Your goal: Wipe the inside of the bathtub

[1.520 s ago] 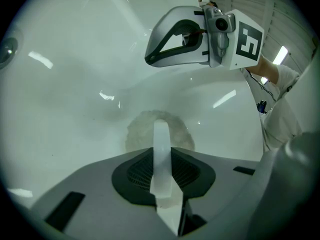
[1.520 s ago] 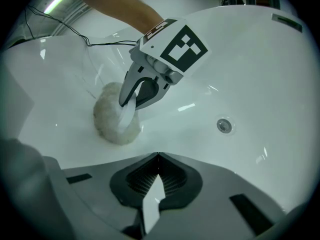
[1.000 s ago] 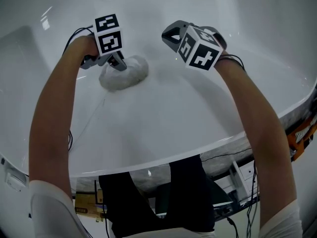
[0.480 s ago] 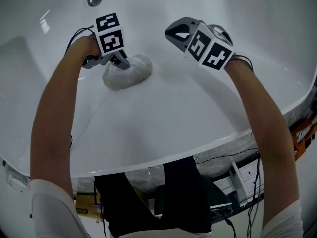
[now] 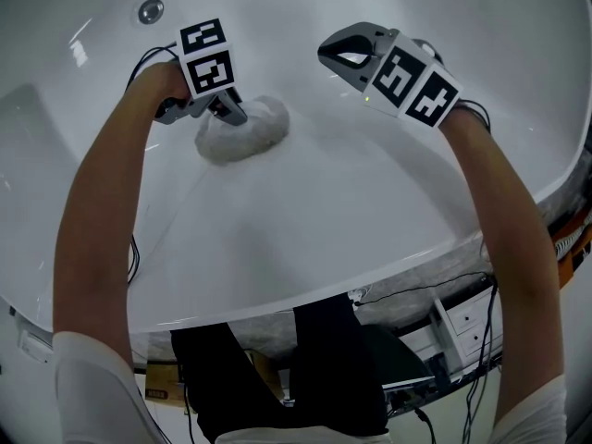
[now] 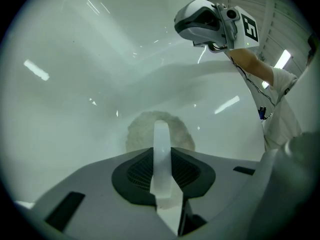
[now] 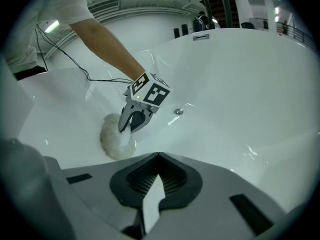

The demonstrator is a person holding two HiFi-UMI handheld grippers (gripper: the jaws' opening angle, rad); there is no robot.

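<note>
Since the earlier frame the left tongs (image 5: 235,115) and the wad they drag have slid a little across the wall, farther from the small round metal drain fitting (image 5: 150,10). Meanwhile the right tongs (image 5: 335,55) have drifted up and outward, away from the wiping path.

We read the left tongs as closed on the fluffy white wad of cloth (image 5: 252,129). In the left gripper view the two fingers stand together as one pale strip, with the cloth bunched just past their tips, and the right gripper view shows those tips buried in its upper edge. The cloth lies against the sloping inner wall of the glossy white bathtub (image 5: 370,202), pressed there rather than lifted. Holding it by one edge lets most of the wad spread on the surface, which we judge is the point of the grip.

The right tongs are closed too, with nothing between them — their own view shows a single strip and only bare tub beyond. They hover above the wall, near the cloth but apart from it, and we take that as keeping clear while one hand does the rubbing.

Our guess is that the wipe is mid-stroke, with much of the near slope yet to cover. The curved, slick wall calls for steady pressure — otherwise the wad may roll up under the tips.
</note>
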